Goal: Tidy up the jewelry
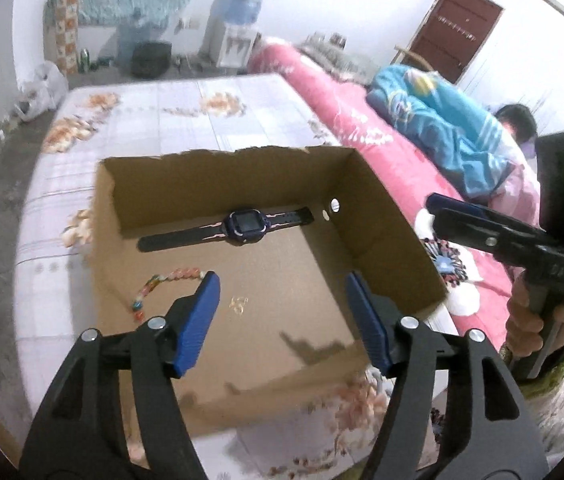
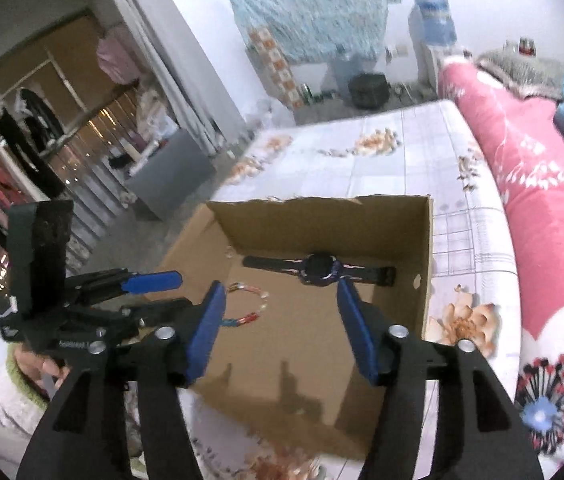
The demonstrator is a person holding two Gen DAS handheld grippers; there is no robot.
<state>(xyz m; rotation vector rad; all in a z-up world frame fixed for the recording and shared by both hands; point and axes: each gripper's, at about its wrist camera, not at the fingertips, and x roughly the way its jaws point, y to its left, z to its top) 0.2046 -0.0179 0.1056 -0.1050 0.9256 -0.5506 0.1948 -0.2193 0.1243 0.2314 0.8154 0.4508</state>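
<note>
Open cardboard box (image 1: pixel 382 216) sitting on bed (image 1: pixel 186 120) with a floral grid sheet, near flap folded down toward the cameras. Inside, dark smartwatch (image 1: pixel 242 225) lying flat, strap stretched left to right along the far wall, screen up. Beaded bracelet (image 1: pixel 154 288) also on the box floor, nearer and to the left, well apart from the watch; beads pale pink with a few coloured ones, partly hidden behind a blue pad in both views. Left tool (image 1: pixel 280 280) above the near half of the box, pointing down into it, jaws spread, nothing between them, pads touching nothing. Right tool (image 2: pixel 282 288) likewise released and empty, above the box, angled down toward the watch end. Right tool also visible at the right edge of the left view, gripped by a hand (image 1: pixel 538 320) with a green-trimmed cuff, green light on its body. Left tool's blue pads showing at the left of the right view, beside the box's left wall. Pink floral quilt (image 2: pixel 542 208) rolled along the right of the bed, blue blanket (image 1: pixel 434 128) on top. Water dispenser (image 1: pixel 238 32) by the far wall. Motion blur on the edges.
</note>
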